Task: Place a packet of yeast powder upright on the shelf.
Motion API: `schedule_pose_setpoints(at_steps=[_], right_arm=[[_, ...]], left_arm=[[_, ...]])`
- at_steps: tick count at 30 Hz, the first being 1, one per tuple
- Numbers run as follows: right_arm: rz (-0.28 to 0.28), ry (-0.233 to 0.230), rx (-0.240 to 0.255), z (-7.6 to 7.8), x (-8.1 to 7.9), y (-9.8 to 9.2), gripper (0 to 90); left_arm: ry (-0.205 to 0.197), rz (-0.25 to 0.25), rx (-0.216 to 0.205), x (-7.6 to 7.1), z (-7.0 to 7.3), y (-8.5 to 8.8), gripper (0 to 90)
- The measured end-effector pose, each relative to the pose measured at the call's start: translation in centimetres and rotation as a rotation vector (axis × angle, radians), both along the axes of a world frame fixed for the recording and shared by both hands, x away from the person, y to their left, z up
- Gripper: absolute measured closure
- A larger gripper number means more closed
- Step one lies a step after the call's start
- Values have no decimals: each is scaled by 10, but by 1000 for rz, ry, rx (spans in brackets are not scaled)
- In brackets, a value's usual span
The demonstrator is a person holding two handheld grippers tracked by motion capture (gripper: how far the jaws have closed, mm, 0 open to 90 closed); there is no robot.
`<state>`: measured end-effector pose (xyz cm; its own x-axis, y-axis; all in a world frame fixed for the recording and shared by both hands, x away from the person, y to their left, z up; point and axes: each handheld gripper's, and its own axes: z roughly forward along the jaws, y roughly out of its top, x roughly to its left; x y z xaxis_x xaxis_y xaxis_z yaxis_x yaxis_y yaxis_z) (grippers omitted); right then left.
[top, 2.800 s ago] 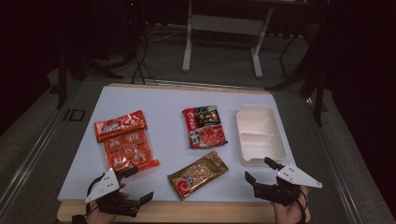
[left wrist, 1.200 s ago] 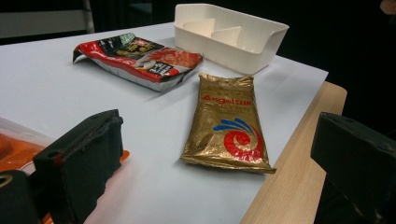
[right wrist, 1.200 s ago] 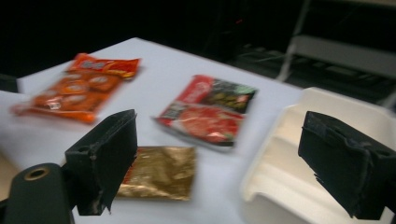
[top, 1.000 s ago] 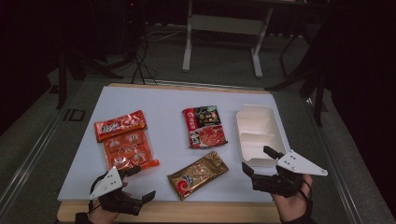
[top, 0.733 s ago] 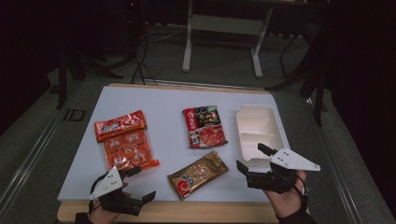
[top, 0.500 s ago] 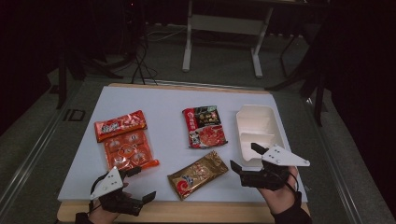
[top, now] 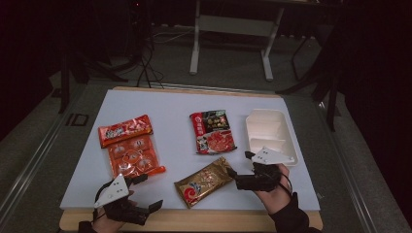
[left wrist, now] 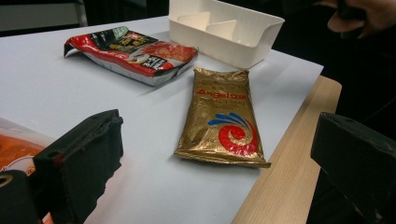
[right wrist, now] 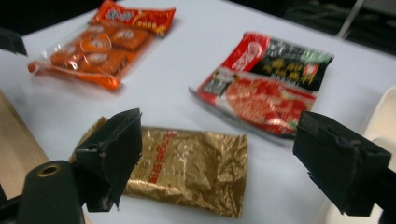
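The white rectangular table top (top: 165,104) carries everything, and its near wooden edge is where trouble could start. The flat gold foil packet with a red and blue swirl (top: 204,181) lies at the near middle of the table, slanted, its near end close to that edge. The right gripper (top: 241,168) sits just right of the packet's far-right corner, jaws spread wide with nothing between them, though they have just begun closing a little. In the right gripper view the packet (right wrist: 187,168) lies below and between the two black jaws, not yet touched.

Likely risks, as I judge them: the foil is thin and slick, so a low jaw may push it toward the near edge instead of getting under it, or pinch only a corner and let it slip.

The white plastic divided tray (top: 268,134) stands just behind the right hand and could be knocked. The red and black printed pouch (top: 212,131) lies far of the packet, near it. The orange clear-fronted snack pack (top: 128,145) is well left. The left gripper (top: 138,191) rests at the near left, jaws apart and empty.
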<state>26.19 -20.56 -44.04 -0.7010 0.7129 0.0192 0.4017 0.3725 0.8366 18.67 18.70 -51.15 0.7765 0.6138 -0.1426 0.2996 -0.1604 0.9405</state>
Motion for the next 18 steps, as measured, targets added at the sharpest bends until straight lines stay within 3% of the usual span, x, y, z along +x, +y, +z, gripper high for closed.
schedule_pose_setpoints(at_steps=[9,11,18], right_arm=[[-23,80,-6,-29,13,0,204],[-23,125,-12,-41,18,0,210],[-2,190,-19,-56,23,2,221]], left_arm=[[3,-4,8,0,0,0,26],[5,-5,8,1,-1,0,26],[8,-10,9,1,-1,-1,26]])
